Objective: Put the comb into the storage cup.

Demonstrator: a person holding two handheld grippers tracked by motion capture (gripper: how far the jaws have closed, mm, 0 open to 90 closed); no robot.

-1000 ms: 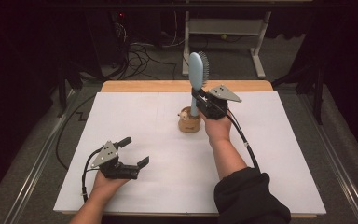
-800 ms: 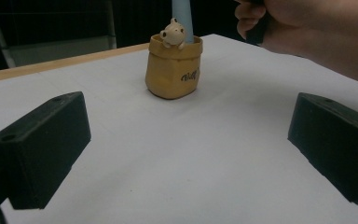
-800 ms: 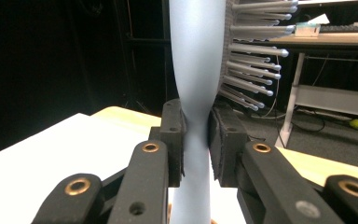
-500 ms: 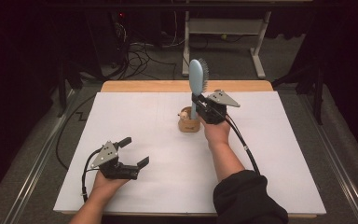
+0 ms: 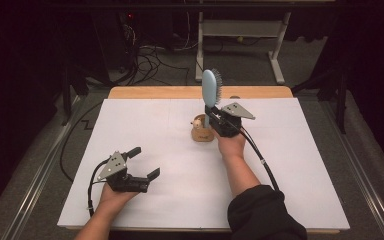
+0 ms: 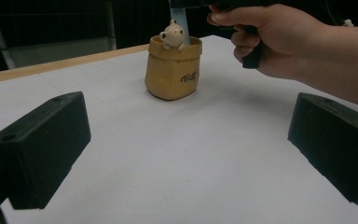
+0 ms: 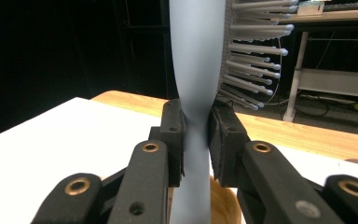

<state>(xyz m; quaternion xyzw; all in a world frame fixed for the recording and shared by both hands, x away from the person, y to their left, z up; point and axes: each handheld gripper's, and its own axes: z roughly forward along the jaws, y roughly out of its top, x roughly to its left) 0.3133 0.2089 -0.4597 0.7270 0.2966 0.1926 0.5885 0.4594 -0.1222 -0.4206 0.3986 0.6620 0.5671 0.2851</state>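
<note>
We see the tan sack-shaped ceramic holder [image 5: 202, 133] at the white surface's [image 5: 305, 165] centre, toward twelve o'clock; the pale blue plastic hairbrush [image 5: 210, 91] stands upright, handle down in it.

The hairbrush [image 7: 193, 70] looks like smooth, matt pale-blue plastic; the pot [image 6: 172, 70] like matt ochre ceramic. A matt white sheet covers the wooden worktop [image 5: 155, 93].

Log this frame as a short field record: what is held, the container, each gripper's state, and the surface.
held item: blue hairbrush, upright, bristles facing right in the high view
held by: right gripper, shut on the handle
container: tan bag-shaped pot with a small bear figure at its rim; brush handle end inside it
left gripper: open, holding nothing, apart from the pot
surface: white table
</note>
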